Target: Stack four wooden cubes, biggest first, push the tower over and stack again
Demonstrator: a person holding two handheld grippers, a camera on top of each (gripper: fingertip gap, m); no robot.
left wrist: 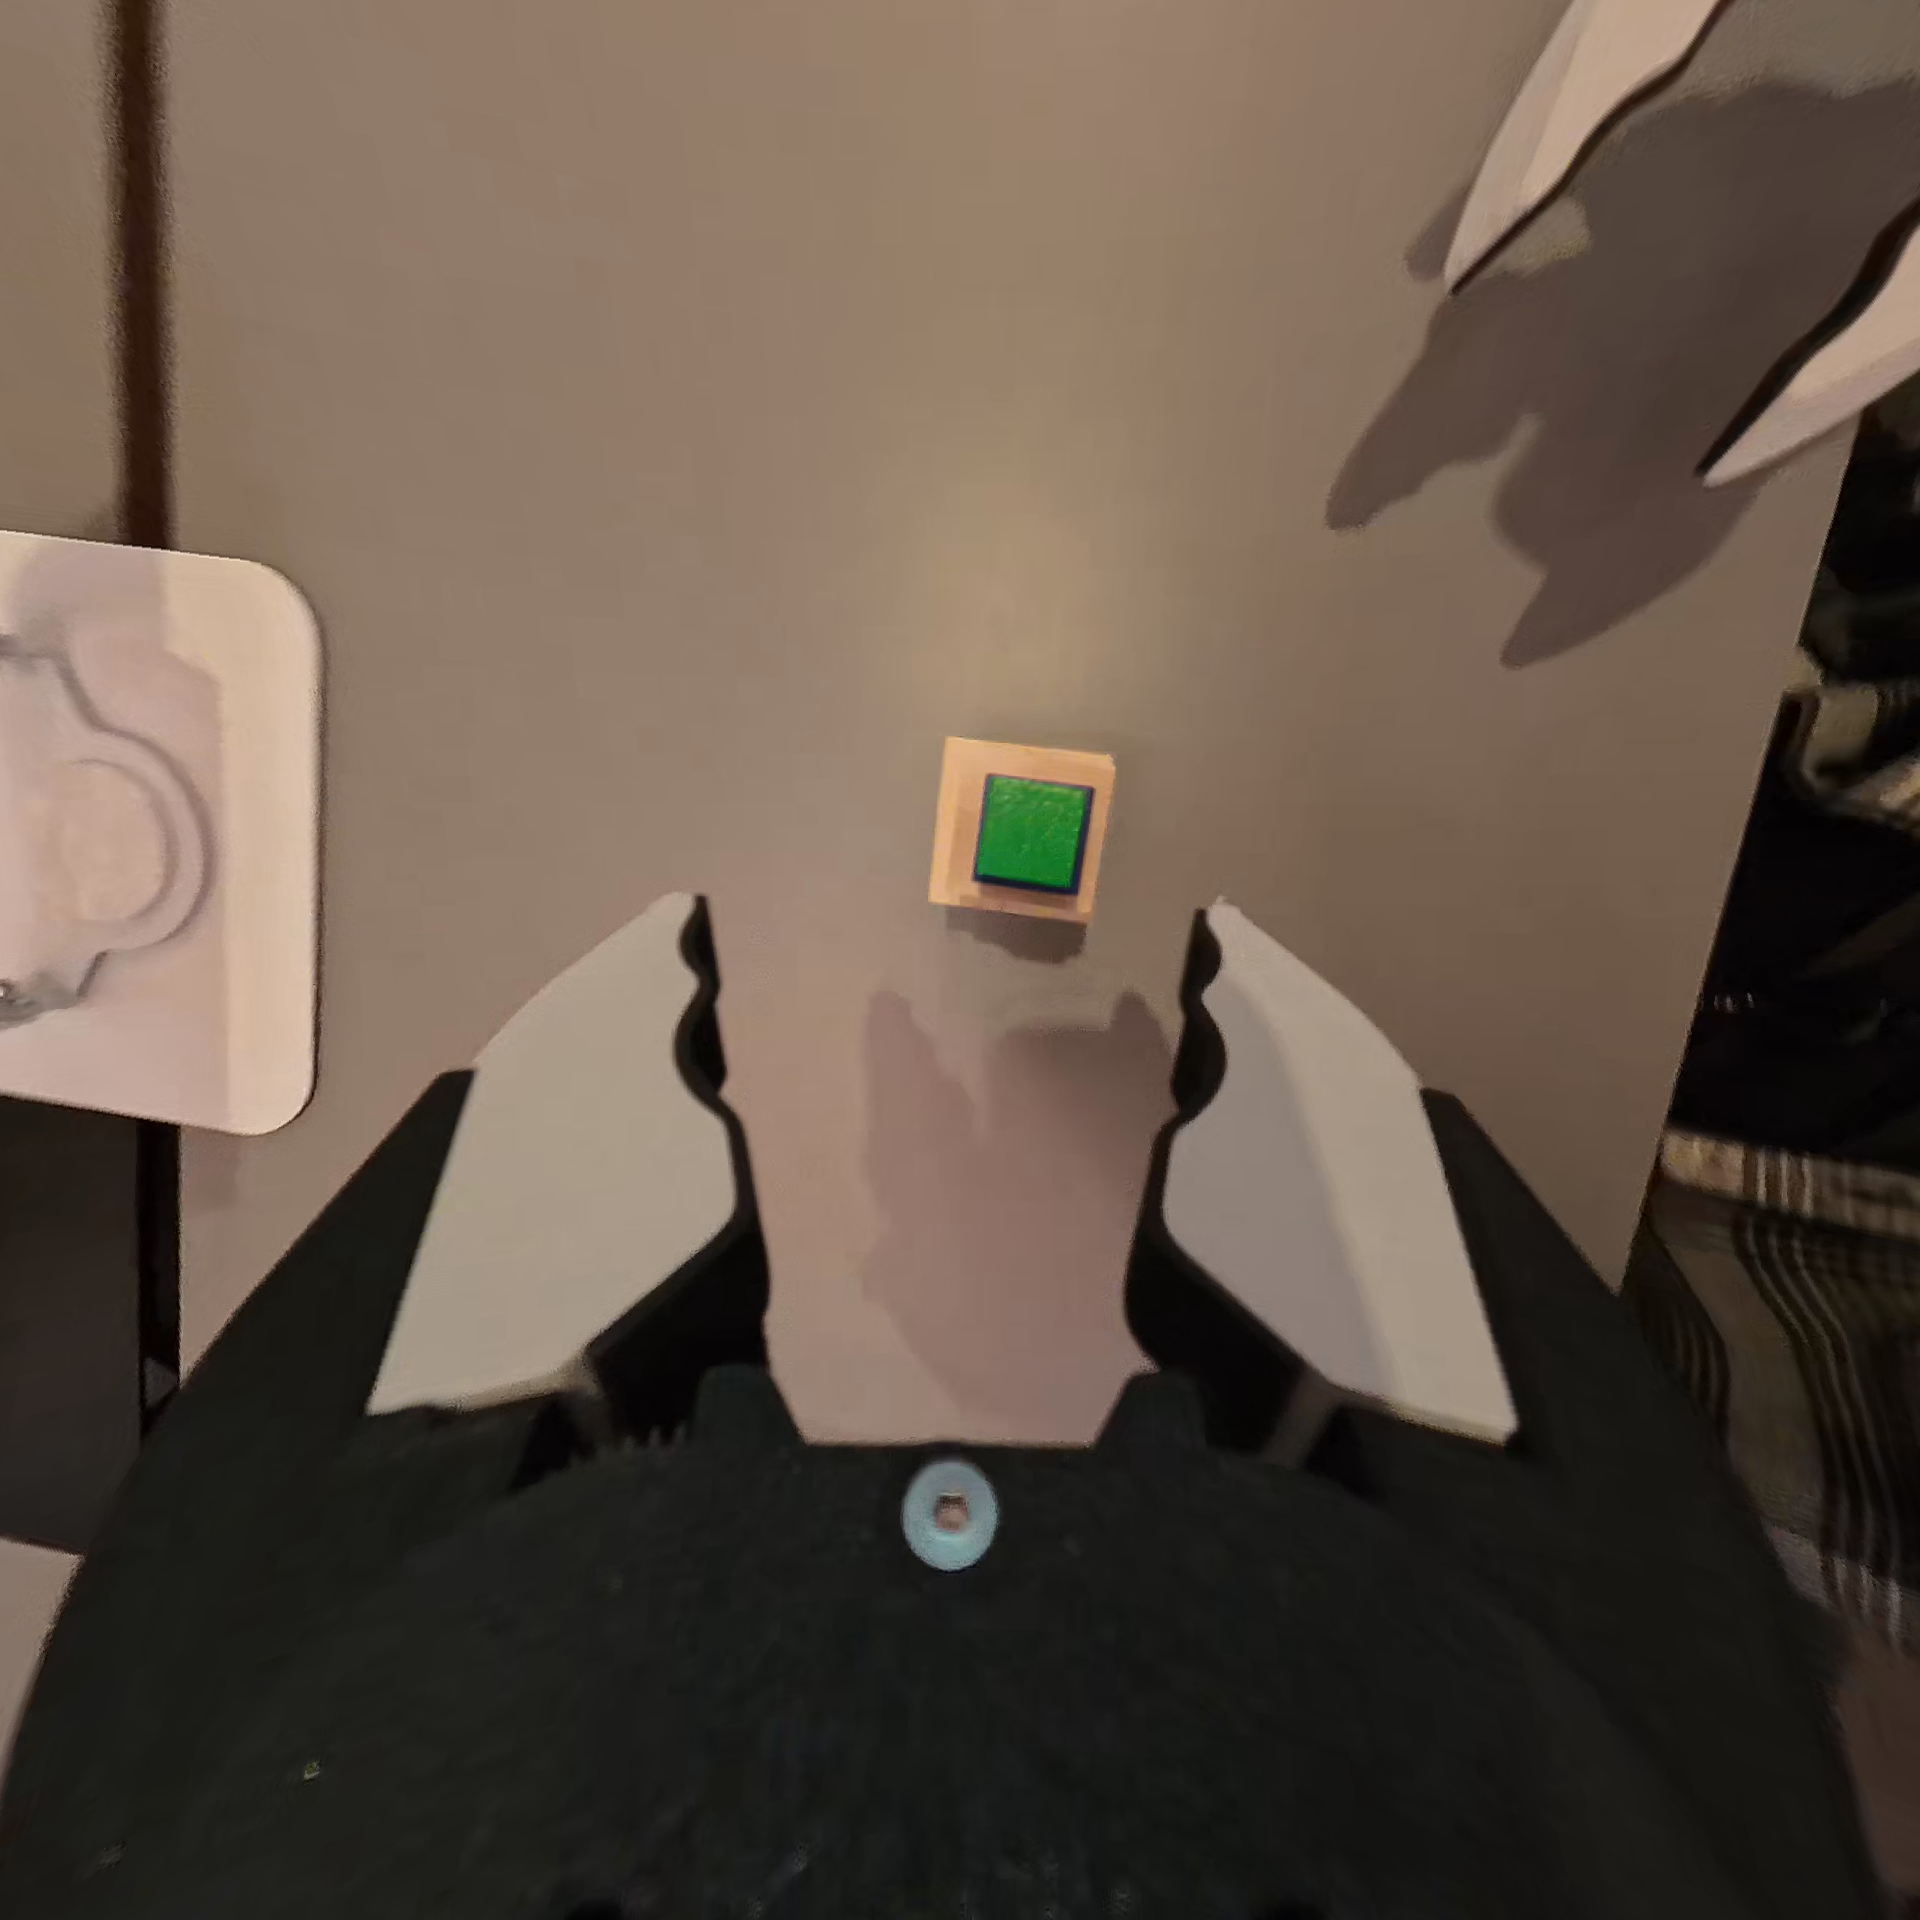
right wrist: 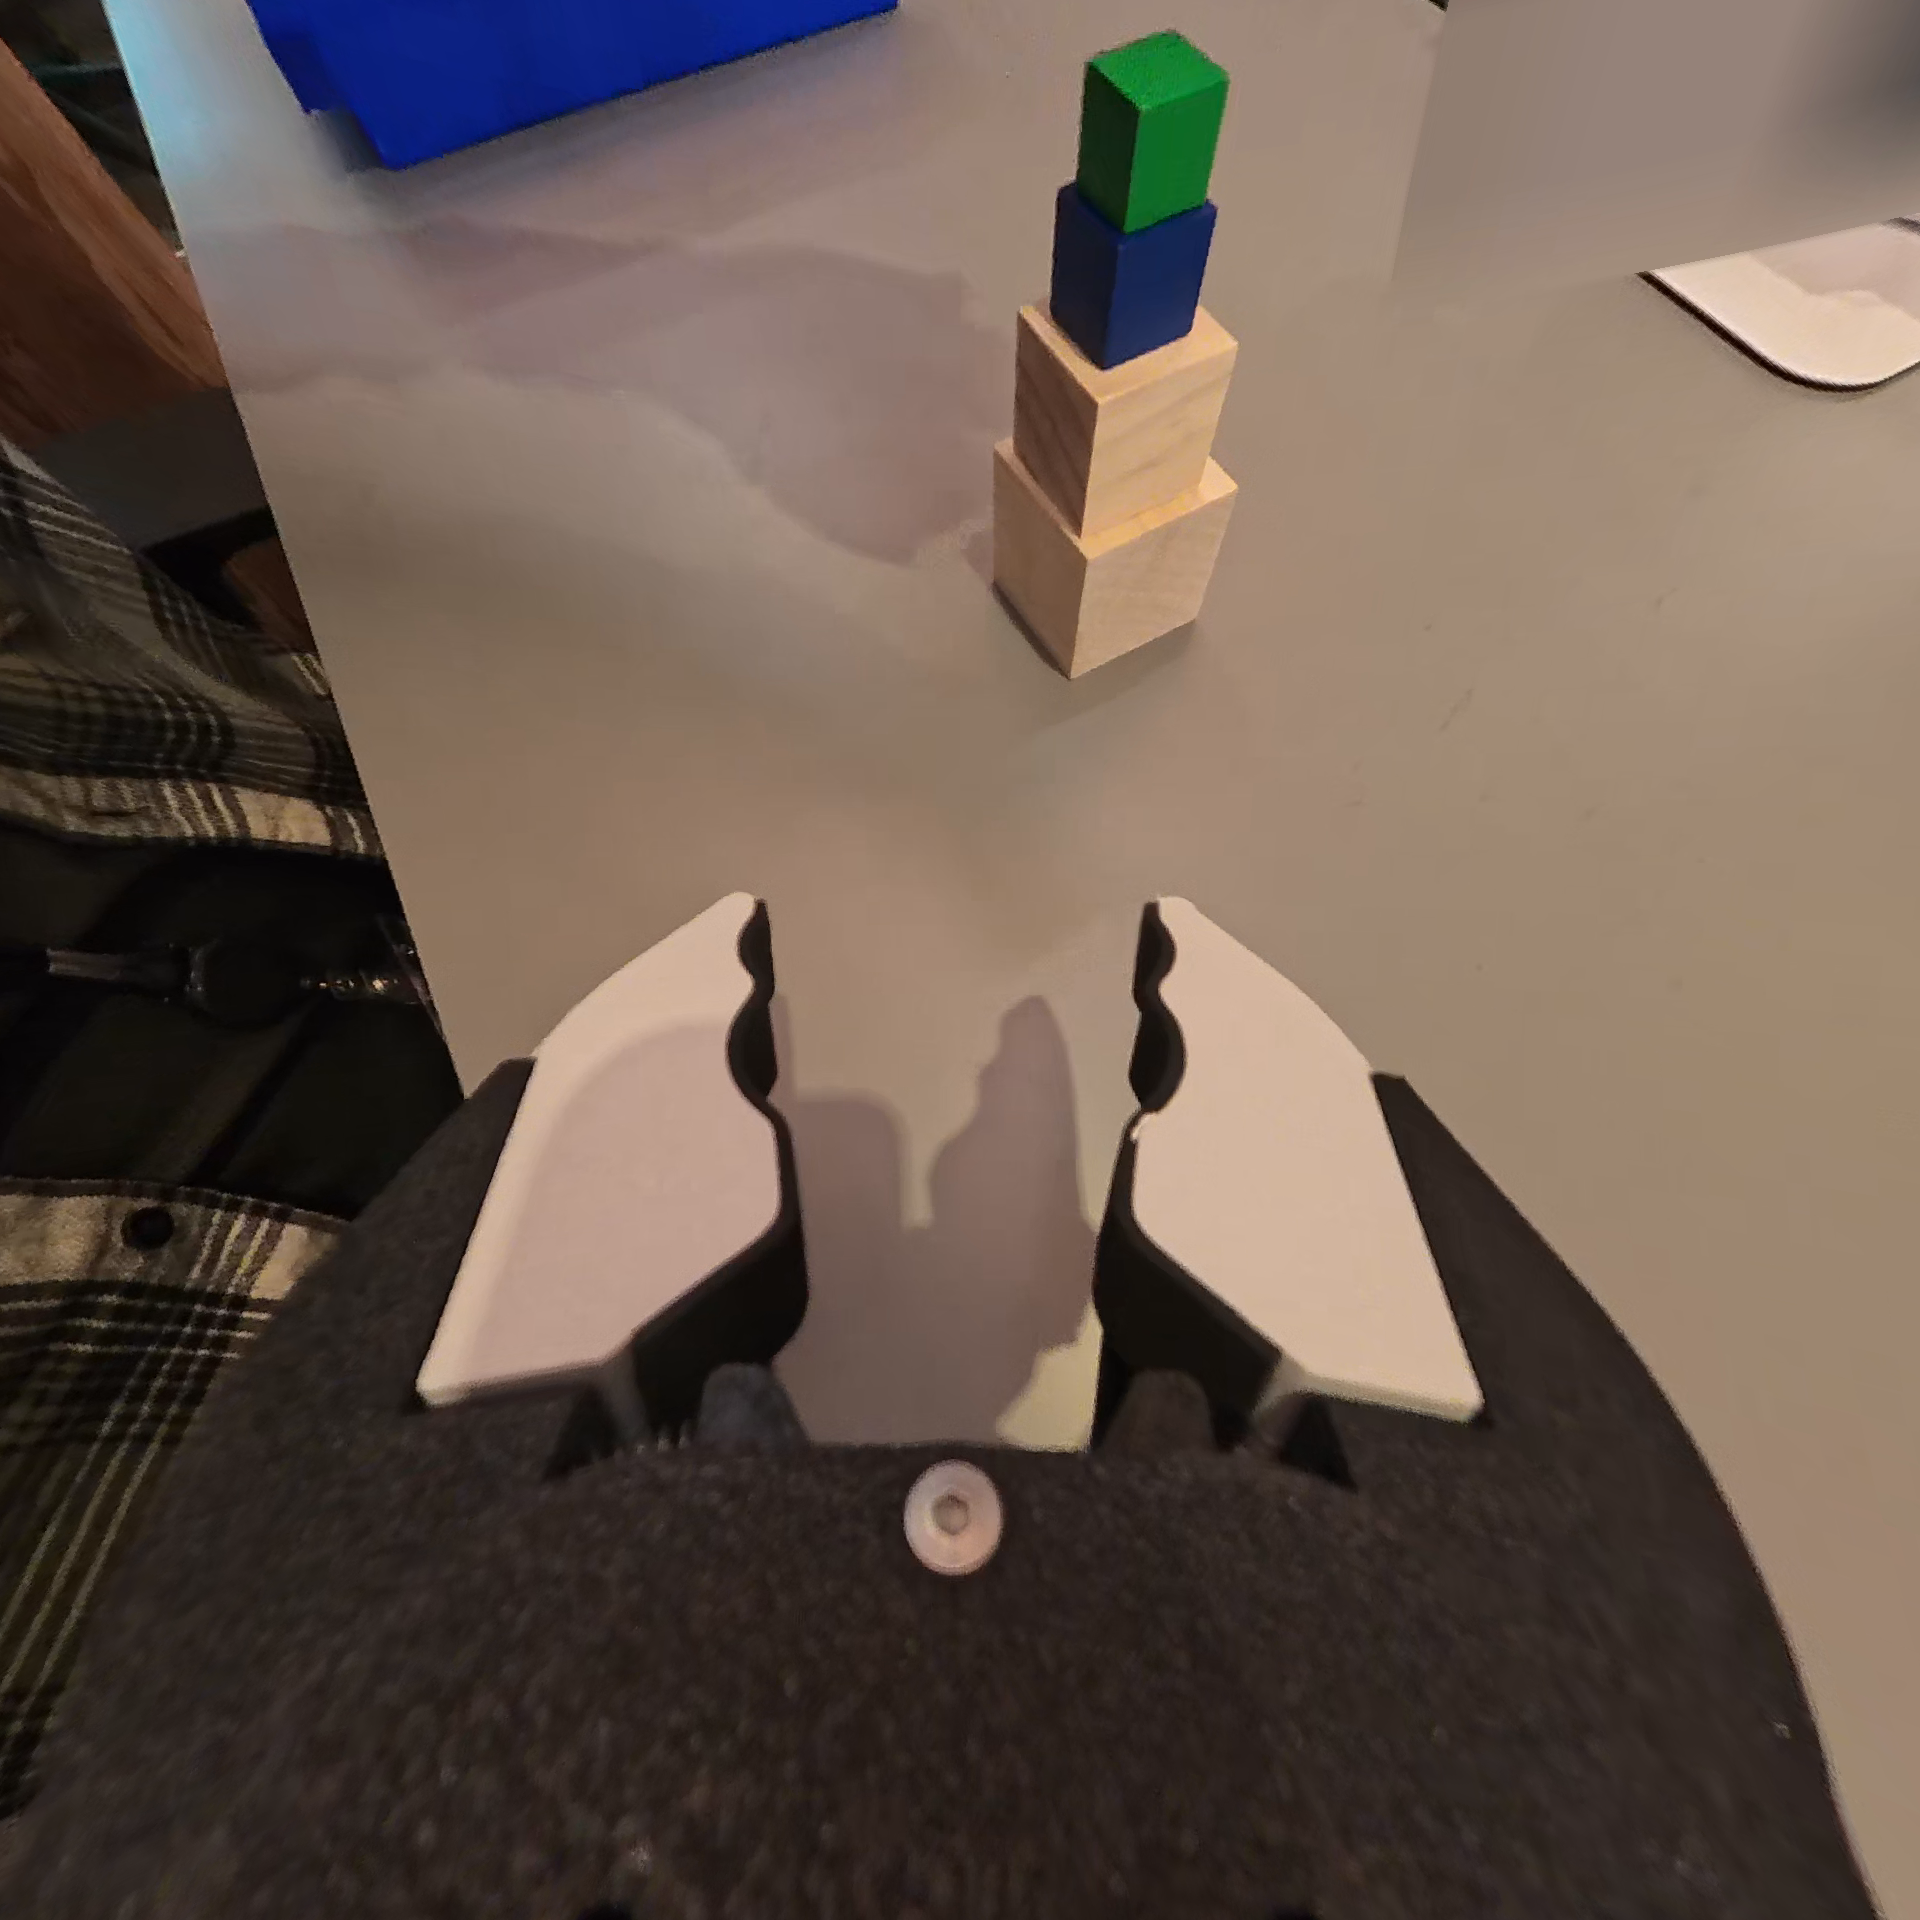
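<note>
Already four high, the tower (right wrist: pixel 1122 353) stands on a grey table (right wrist: pixel 1455 831): a large pale cube (right wrist: pixel 1112 566) at the base, a smaller pale cube (right wrist: pixel 1127 421) on it, then a blue cube (right wrist: pixel 1130 278) and a green cube (right wrist: pixel 1151 130) on top, each set a little off square from the one below. Both claws are empty with fingers apart, the right gripper (right wrist: pixel 953 914) low and well short of the tower, the left gripper (left wrist: pixel 951 909) looking straight down on it from above. Small solid wood like this is likely light, stiff and hard to damage, though the painted faces may be slicker than the bare ones; flat opposite sides look the surest hold. A nudge high up would probably topple it. The tabletop appears smooth, so fallen cubes could skid toward the edge near the person's plaid shirt (right wrist: pixel 125 727). A blue bin (right wrist: pixel 540 73) sits at the far end, a white mat (right wrist: pixel 1818 312) to the side.
</note>
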